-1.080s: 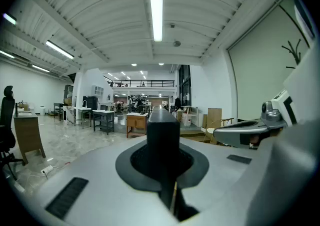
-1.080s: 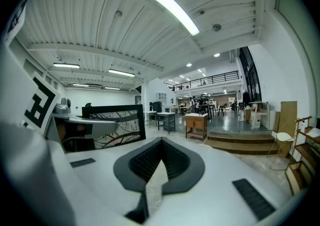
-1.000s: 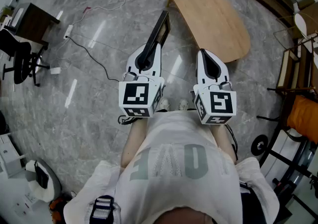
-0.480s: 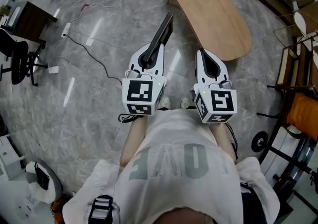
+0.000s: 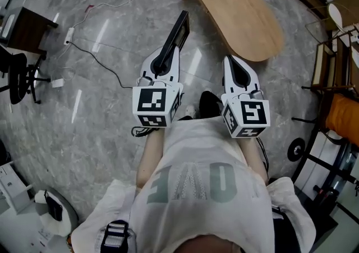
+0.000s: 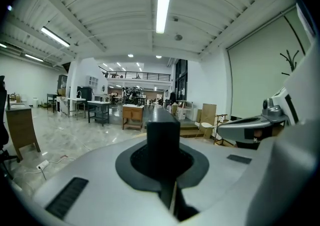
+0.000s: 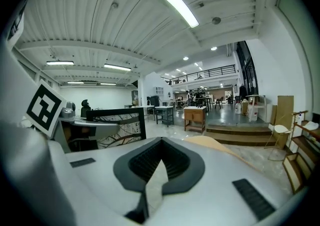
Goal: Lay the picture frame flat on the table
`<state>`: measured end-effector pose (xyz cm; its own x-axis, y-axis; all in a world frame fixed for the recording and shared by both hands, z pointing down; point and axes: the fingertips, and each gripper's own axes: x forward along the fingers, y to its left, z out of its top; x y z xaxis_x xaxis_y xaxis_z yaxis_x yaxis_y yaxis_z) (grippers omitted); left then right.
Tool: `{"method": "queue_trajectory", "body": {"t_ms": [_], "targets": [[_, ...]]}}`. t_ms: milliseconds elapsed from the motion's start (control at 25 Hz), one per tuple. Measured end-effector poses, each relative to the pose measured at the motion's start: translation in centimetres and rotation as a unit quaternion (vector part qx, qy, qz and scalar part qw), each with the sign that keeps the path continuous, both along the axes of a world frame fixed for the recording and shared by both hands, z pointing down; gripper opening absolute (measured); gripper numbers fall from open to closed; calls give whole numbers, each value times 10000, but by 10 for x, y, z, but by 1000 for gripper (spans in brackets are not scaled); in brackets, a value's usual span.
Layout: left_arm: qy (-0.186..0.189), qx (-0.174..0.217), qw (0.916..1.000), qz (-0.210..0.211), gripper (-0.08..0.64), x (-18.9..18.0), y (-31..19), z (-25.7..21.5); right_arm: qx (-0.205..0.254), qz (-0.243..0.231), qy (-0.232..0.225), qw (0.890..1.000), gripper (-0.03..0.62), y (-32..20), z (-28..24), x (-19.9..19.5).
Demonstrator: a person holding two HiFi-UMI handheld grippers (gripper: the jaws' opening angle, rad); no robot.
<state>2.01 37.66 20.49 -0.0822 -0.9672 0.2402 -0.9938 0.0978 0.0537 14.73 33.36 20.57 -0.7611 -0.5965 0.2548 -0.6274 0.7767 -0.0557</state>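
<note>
Floor (image 5: 84,123) of grey marble first, filling most of the head view. Next the worktop (image 5: 235,10), a long rounded wooden slab at far right, bare on top and cut off by the upper edge of that view. Well apart from the picture frame (image 5: 178,33) as yet, so the laying flat not yet begun; by the look of it, a carry toward the slab.

Nearer, the left tool (image 5: 167,53), clamped tight on the near edge of the frame and tipped a little below level. Frame jutting forward beyond the tips, up off the floor, just left of the worktop's near end. Gripped on edge, likely to keep the pads on the thin border and off the picture face.

Right tool (image 5: 231,60) close beside on the right, jaws together on nothing, seemingly kept free for steadying the frame on the way down.

From above, only a dark sliver of frame to go by; plainer in the right gripper view, with a black border round a branch-pattern print. No stand or back side on show.

Smallest, a thin cable (image 5: 101,62) trailing over the floor at far left, clear of the route.
</note>
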Motion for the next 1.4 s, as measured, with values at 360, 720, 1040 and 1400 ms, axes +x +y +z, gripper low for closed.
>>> {"method": "queue_trajectory", "body": {"t_ms": [360, 720, 1040, 1400], "targets": [[-8, 1, 10000, -18, 18, -18, -20, 2, -58, -1, 16, 10000, 6, -25, 8, -16], [-62, 54, 9999, -90, 18, -39, -55, 4, 85, -254, -147, 9995, 6, -56, 11, -48], [-128, 16, 9999, -19, 18, -57, -125, 1, -7, -254, -235, 9994, 6, -123, 17, -73], [-37, -75, 9999, -62, 18, -93, -228, -5, -113, -358, -138, 9992, 6, -226, 16, -119]]}}
